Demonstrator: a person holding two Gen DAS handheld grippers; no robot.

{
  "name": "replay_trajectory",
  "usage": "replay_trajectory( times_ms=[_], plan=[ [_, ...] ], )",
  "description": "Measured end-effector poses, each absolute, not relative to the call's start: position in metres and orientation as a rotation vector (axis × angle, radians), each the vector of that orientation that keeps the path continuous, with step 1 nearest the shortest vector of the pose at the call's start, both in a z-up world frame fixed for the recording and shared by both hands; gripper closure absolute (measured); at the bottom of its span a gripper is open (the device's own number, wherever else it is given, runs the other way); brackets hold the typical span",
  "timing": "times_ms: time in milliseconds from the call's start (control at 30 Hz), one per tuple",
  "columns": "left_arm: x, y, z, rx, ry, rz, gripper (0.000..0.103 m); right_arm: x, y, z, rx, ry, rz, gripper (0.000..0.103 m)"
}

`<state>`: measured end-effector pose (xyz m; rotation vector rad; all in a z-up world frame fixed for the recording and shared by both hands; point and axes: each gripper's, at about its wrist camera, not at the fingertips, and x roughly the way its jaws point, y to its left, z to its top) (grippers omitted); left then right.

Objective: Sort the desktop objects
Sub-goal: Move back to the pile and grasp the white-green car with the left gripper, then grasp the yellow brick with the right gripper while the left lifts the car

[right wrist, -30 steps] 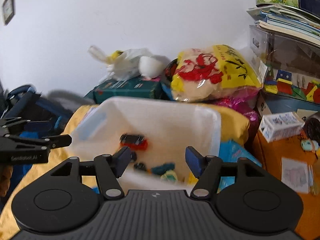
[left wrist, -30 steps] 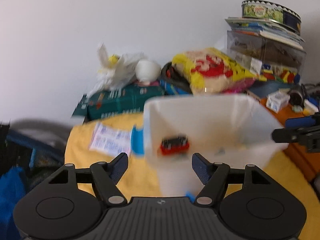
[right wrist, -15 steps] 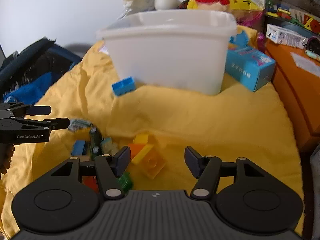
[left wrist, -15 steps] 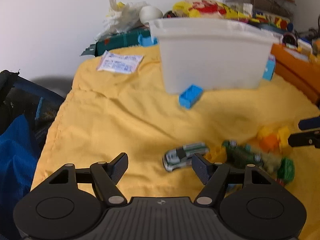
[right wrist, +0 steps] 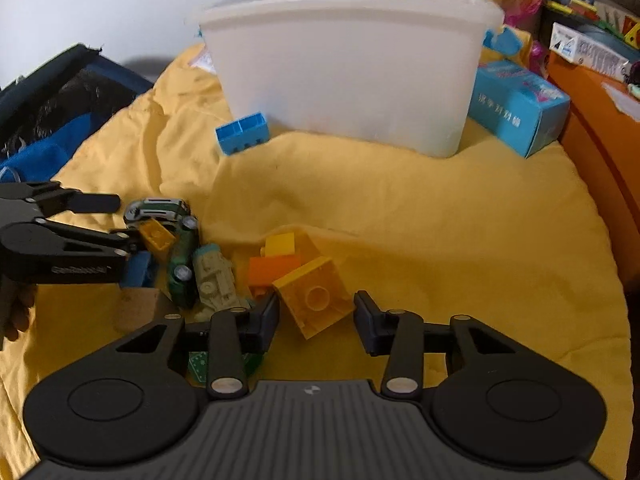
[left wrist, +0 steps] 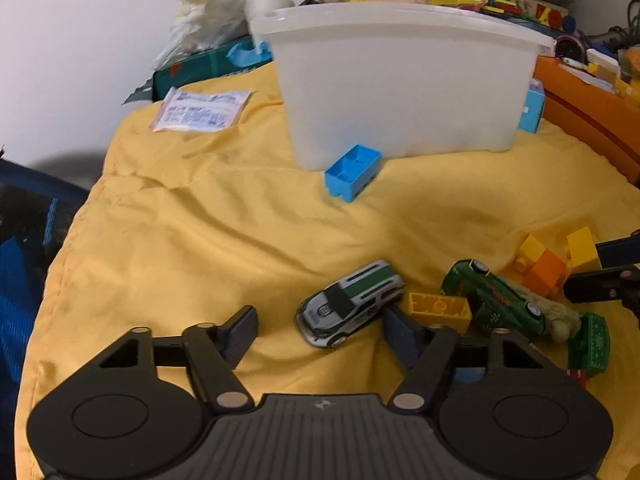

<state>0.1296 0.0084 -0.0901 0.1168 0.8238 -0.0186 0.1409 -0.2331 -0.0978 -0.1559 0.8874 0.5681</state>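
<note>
Both tongs have just been narrowing. Left gripper point(left wrist: 320, 330) brackets the silver toy car point(left wrist: 349, 310), its right pad touching the car's tail, left pad clear. Right gripper point(right wrist: 316, 318) straddles a yellow brick point(right wrist: 316, 296), gap on the right side. Both lie on the yellow cloth point(left wrist: 200, 240), near the white tub point(left wrist: 400, 88), a blue brick point(left wrist: 352, 172) at its foot

White tub point(left wrist: 400, 92) hides its own contents.
</note>
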Motion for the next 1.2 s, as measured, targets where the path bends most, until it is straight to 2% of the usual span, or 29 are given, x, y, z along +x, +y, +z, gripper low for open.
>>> replay_trajectory(
  times_ms=[167, 200, 633, 700, 800, 933, 967, 1067, 1200],
  plan=[
    [0.13, -0.004, -0.087, 0.135, 0.813, -0.058, 0.066, 0.131, -0.243, -0.086, -0.138, 0.865, 0.585, 0.058],
    [0.129, -0.005, -0.085, 0.124, 0.81, -0.063, 0.067, 0.13, -0.245, -0.083, -0.135, 0.859, 0.585, 0.058],
    [0.119, 0.001, -0.076, 0.116, 0.773, -0.054, 0.069, 0.125, -0.259, -0.071, -0.075, 0.835, 0.573, 0.058],
    [0.122, 0.001, -0.077, 0.106, 0.785, -0.065, 0.067, 0.124, -0.259, -0.071, -0.07, 0.839, 0.574, 0.058],
    [0.133, -0.002, -0.087, 0.09, 0.852, -0.078, 0.048, 0.125, -0.258, -0.073, -0.071, 0.851, 0.58, 0.058],
    [0.143, -0.004, -0.09, 0.099, 0.821, -0.064, 0.045, 0.128, -0.254, -0.073, -0.081, 0.854, 0.582, 0.058],
    [0.145, -0.004, -0.09, 0.104, 0.813, -0.06, 0.046, 0.128, -0.253, -0.071, -0.08, 0.85, 0.584, 0.058],
    [0.15, -0.006, -0.091, 0.128, 0.808, -0.095, 0.067, 0.126, -0.254, -0.071, -0.084, 0.848, 0.585, 0.058],
    [0.146, -0.011, -0.082, 0.149, 0.786, -0.102, 0.069, 0.122, -0.256, -0.071, -0.08, 0.846, 0.578, 0.058]
  ],
)
